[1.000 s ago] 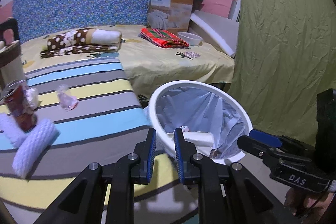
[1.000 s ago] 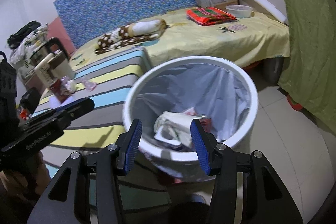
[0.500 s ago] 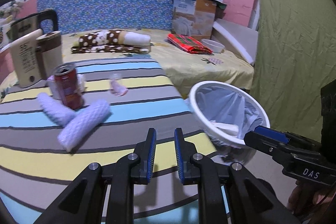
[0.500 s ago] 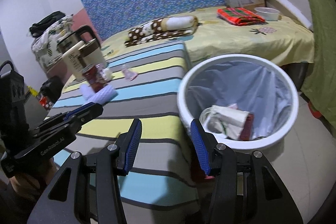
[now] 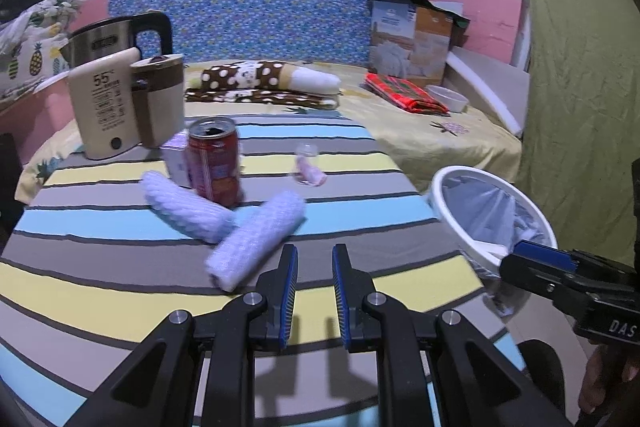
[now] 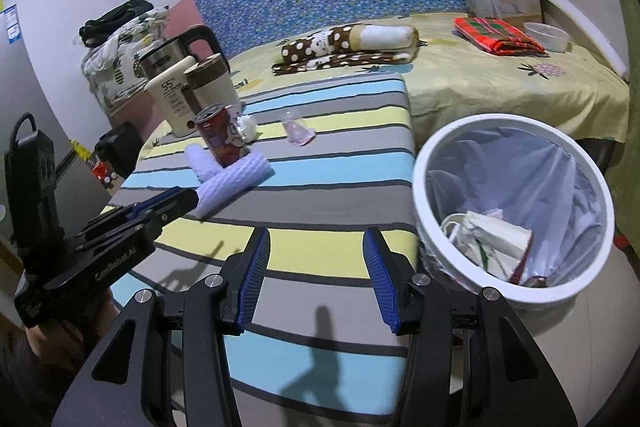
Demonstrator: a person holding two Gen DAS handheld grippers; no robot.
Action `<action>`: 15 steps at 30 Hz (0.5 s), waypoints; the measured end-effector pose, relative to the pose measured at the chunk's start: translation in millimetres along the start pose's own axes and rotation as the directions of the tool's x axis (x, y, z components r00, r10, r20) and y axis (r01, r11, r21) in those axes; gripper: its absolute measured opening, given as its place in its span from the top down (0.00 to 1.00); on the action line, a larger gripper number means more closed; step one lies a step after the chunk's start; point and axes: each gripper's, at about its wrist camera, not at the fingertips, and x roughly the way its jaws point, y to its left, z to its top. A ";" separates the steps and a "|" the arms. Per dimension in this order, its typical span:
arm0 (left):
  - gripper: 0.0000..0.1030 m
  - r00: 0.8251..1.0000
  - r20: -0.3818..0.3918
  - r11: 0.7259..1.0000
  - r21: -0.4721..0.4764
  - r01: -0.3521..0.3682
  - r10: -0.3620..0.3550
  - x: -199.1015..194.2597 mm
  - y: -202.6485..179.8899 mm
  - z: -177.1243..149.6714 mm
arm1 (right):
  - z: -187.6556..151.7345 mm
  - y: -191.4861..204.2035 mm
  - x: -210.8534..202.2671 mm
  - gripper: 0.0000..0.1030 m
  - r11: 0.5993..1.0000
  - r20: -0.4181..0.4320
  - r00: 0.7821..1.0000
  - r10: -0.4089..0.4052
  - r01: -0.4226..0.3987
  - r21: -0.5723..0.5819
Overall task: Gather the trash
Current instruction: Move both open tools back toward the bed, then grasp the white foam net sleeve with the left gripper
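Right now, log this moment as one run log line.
left claw: empty, narrow gap | right claw: open, empty | can, two foam sleeves: on striped table | bin: holds trash

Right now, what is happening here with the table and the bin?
A person is clearing trash with a gripper in each hand. Both the left gripper and the right gripper are empty, jaws apart, over the striped table. A red can, two white foam sleeves and a small plastic wrapper are on it. The white bin beside the table already holds some trash.
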 end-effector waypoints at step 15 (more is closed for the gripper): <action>0.63 0.995 -0.064 0.997 0.019 -0.069 0.070 51.2 38.4 9.6 | 4.2 5.4 13.3 0.51 1.000 -0.028 1.000 0.003 -0.003 -0.017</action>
